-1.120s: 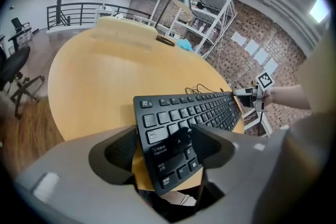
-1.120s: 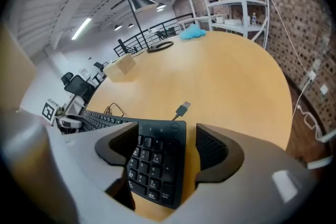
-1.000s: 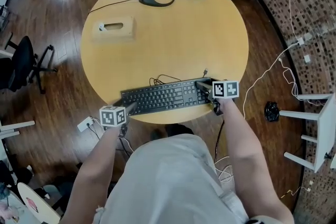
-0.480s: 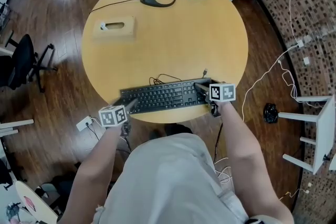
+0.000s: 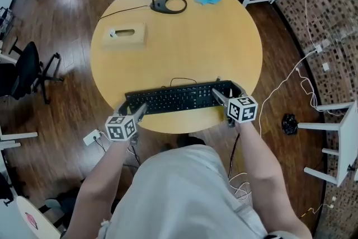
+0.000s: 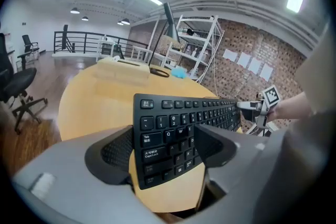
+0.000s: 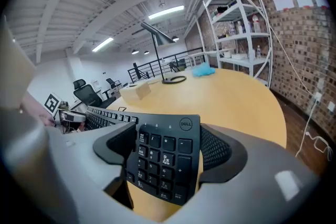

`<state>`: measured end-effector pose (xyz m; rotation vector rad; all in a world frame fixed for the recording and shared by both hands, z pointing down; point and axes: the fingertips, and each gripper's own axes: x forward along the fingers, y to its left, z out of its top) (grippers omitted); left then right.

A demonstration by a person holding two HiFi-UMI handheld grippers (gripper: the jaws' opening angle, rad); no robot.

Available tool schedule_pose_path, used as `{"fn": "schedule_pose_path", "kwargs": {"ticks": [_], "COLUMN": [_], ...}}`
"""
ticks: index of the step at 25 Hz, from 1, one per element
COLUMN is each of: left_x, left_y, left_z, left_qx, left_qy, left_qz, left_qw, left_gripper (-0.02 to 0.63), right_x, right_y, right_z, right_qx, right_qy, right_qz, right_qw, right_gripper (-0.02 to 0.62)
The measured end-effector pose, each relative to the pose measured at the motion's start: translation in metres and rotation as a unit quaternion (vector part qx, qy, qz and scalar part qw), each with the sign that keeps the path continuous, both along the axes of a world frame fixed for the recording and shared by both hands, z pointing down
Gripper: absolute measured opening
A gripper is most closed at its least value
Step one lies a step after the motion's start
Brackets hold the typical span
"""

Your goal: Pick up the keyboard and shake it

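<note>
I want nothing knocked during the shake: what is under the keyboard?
Only bare tabletop shows under both ends of the keyboard, in each gripper view. The stretch under its middle is covered by the keyboard itself.

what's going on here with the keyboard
A person has a gripper in each hand. The left gripper clamps the keyboard at its letter end, the right gripper at its number-pad end. Both pairs of jaws have just been opening slightly with the keyboard between them. It looks lifted just off the round table.
</note>
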<state>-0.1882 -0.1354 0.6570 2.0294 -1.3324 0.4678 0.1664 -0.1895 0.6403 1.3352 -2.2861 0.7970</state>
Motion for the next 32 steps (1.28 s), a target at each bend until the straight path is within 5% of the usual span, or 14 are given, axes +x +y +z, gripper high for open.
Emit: {"fn": "schedule_pose_path", "kwargs": {"ticks": [12,32], "left_x": [-0.008,-0.027], "left_y": [-0.037,-0.061], "left_z": [-0.085,-0.241], "left_qx": [0.123,0.319], "left_qy": [-0.029,-0.055], "left_qz": [-0.021,-0.039], "left_qw": [0.9918,0.9452], "left_gripper": [0.348,0.345], "right_x": [-0.014,-0.025], "right_y": [-0.039,-0.028], "right_z": [-0.136,-0.268], "right_qx": [0.213,0.398], "right_qy": [0.047,0.028], "right_qz": [-0.022,-0.004], "right_qw": [0.976,0.917], "right_gripper": [0.382,0.377]}}
